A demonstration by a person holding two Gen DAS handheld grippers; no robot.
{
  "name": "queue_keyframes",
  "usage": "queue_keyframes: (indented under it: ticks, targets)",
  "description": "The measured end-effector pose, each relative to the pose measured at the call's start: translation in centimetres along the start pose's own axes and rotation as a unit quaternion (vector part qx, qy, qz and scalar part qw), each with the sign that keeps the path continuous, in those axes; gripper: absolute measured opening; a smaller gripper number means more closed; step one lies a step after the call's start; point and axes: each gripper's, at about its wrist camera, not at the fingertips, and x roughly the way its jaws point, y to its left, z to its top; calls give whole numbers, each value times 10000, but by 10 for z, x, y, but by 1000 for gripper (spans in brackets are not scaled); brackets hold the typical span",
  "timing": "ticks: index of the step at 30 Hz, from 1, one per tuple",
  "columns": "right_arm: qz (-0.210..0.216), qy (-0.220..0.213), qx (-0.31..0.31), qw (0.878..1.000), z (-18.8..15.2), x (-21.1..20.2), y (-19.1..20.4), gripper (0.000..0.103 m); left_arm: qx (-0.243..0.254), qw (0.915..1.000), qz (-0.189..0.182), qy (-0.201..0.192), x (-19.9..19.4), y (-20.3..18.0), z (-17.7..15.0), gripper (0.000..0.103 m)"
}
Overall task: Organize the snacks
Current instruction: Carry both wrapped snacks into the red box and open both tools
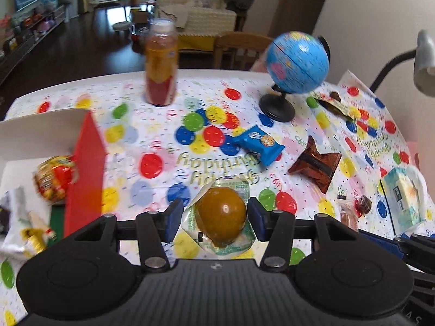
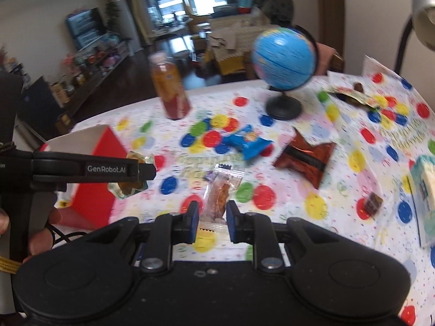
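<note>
My left gripper (image 1: 214, 218) pinches a jelly cup (image 1: 221, 216) by its brown dome, lifted off the bench (image 1: 152, 135); my right gripper (image 2: 209, 217) is closed on a clear-wrapped snack (image 2: 221, 193), also off the cloth; both are near the red box (image 1: 87, 168), which I judge to be the collecting place; inside it already lie a red-and-yellow packet (image 1: 54, 179) and some smaller wrappers, so the sorting looks begun but far from finished. Further from the red box, toward the globe (image 1: 297, 62), a blue packet (image 1: 258, 145) and a brown foil packet (image 1: 316, 165) lie on the bench; beyond those, a small dark sweet (image 1: 364, 203) and an opened wrapper (image 1: 334, 104) wait too; the bottle (image 1: 161, 62) stands behind the red box.
</note>
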Motion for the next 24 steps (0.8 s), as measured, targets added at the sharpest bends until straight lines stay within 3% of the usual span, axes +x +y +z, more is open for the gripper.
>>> queue_keyframes:
  ticks: [9,24]
  targets:
    - [433,-55,-470,9979,8,-4,61,19,-455,9987,198,-154,-45,58,-14,51]
    - [722,118,-824,9939,25,44,188,19,-855,9948,492,-257,-75,197,-8,51]
